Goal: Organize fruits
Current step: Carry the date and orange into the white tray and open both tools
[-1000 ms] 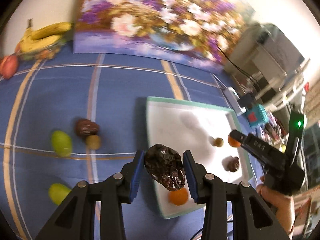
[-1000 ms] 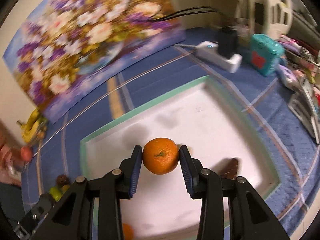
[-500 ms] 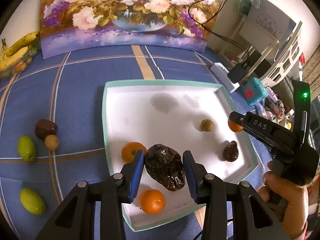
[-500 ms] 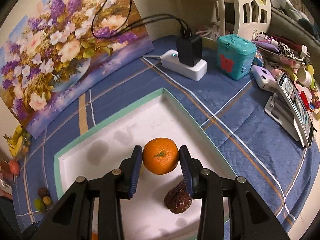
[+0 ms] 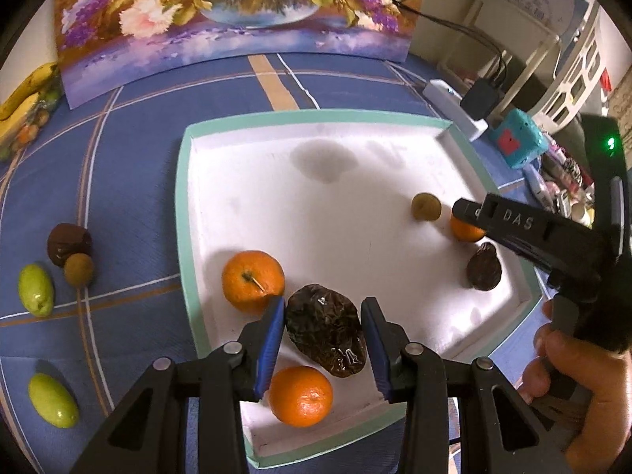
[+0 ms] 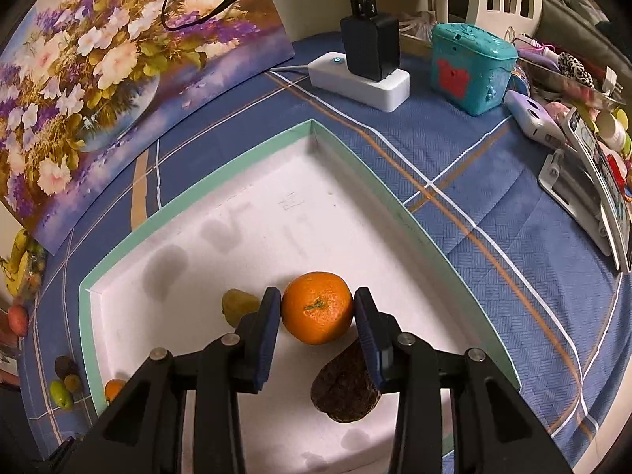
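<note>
My left gripper [image 5: 323, 328] is shut on a dark brown wrinkled fruit [image 5: 324, 330], held low over the near part of the white tray [image 5: 185, 213]. Two oranges [image 5: 252, 286] [image 5: 301, 395] lie in the tray beside it. My right gripper [image 6: 318, 316] is shut on an orange [image 6: 317, 307] low over the tray [image 6: 375, 193]; it also shows in the left wrist view [image 5: 466, 229]. Another dark brown fruit [image 6: 347, 387] and a small yellow-green fruit [image 6: 239, 304] lie in the tray near it.
On the blue cloth left of the tray lie two green fruits [image 5: 35, 290] [image 5: 52, 399], a brown fruit [image 5: 68, 243] and a small round tan one [image 5: 79, 269]. Bananas [image 5: 27, 91] and a flower painting [image 5: 237, 12] stand at the back. A power strip [image 6: 357, 85] and teal box [image 6: 472, 67] sit right.
Both grippers have moved in over the tray and lower, each still holding its fruit. The right gripper's orange now sits near the dark fruit and the small yellow-green one.
</note>
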A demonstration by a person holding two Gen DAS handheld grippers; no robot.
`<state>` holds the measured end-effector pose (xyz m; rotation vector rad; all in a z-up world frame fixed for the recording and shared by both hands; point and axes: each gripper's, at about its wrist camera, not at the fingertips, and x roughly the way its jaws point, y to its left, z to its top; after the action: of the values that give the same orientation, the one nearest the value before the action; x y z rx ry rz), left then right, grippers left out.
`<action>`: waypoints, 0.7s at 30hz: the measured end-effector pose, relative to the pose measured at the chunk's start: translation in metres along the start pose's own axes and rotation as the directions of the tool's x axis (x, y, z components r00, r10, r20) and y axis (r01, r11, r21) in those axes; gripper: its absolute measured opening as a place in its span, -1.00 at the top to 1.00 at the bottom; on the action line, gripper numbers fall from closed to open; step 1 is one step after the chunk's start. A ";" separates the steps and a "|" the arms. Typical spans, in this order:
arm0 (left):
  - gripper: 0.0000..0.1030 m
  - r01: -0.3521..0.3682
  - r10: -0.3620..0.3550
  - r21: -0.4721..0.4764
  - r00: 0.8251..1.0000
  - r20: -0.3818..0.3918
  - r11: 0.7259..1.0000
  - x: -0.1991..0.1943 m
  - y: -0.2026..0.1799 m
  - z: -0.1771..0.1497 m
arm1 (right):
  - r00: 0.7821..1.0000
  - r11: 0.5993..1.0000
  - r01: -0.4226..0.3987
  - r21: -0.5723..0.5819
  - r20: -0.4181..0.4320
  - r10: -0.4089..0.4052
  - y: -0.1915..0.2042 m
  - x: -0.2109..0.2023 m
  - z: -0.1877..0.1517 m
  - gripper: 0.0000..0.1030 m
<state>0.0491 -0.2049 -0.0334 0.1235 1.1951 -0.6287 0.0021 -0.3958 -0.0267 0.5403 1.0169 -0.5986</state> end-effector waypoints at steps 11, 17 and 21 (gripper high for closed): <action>-0.11 -0.022 0.022 0.020 1.000 -0.010 1.000 0.001 -0.006 -0.001 | 1.000 0.999 0.026 -0.028 0.003 -0.025 0.003 0.002 0.001 -0.09; -0.33 -0.006 0.006 0.018 1.000 0.006 1.000 -0.009 -0.010 0.001 | 0.999 0.998 0.048 -0.037 0.020 -0.047 0.004 -0.001 0.004 -0.41; -0.64 -0.014 0.013 0.024 0.999 0.039 1.000 -0.022 -0.013 0.004 | 0.997 0.998 0.056 -0.040 0.046 -0.054 0.004 -0.007 0.005 -0.60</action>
<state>0.0412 -0.2083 -0.0092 0.1386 1.1490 -0.6313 0.0050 -0.3953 -0.0174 0.4616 1.0025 -0.6342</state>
